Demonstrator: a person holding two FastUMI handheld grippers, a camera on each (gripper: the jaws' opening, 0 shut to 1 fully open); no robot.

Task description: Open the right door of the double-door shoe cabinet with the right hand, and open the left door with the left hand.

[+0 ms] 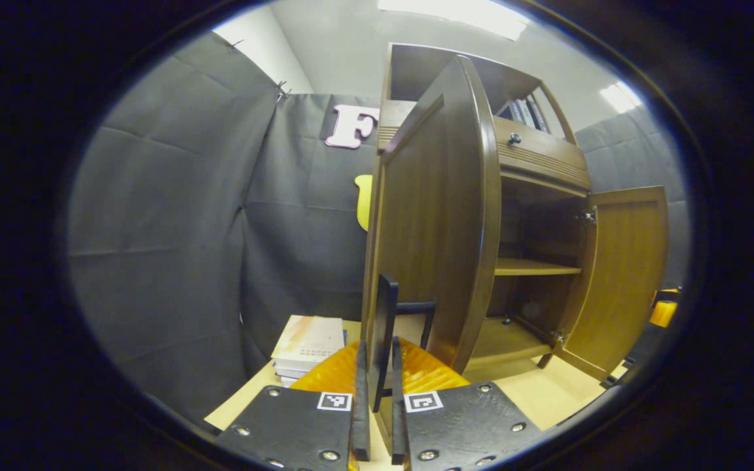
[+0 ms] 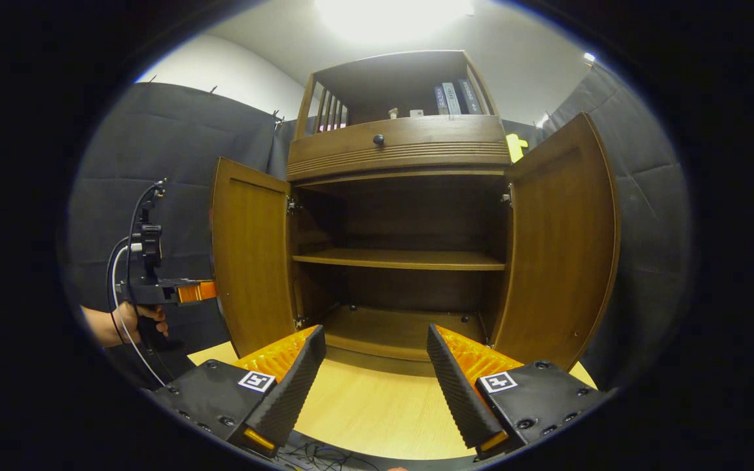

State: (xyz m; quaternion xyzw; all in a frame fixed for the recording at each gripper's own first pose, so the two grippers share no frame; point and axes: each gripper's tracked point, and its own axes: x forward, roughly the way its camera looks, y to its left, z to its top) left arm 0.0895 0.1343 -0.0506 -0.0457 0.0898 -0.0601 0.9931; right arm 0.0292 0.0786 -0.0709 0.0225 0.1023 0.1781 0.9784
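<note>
We see the shoe cabinet (image 2: 403, 157) standing on the tabletop (image 2: 377, 418) with both doors swung wide. In the right gripper view the right gripper (image 2: 376, 366) sits low and centred before the open compartment, its fingers released and spread well apart, holding nothing; the right door (image 2: 560, 255) stands to its right, apart from the fingers, and the inner shelf (image 2: 403, 260) lies straight ahead. In the same view the left gripper (image 2: 194, 292) shows farther off, held by a hand (image 2: 135, 322), right at the outer edge of the left door (image 2: 252, 261). In the left gripper view, the left gripper (image 1: 377, 366) has its fingers clenched close together on the dark handle (image 1: 385, 327) of the left door (image 1: 436, 216), which rises just ahead of them, its long axis upright and its face turned edge-on to us; the handle runs upright between the fingers. The far right door (image 1: 622, 275) is open as well, and a stack of books (image 1: 308, 343) lies on the tabletop beside the cabinet. We judge both doors open, so the task looks essentially done. What remains turns on the handle lying between the left fingers: they would have to part sideways before backing off along their own line, away from the door.
</note>
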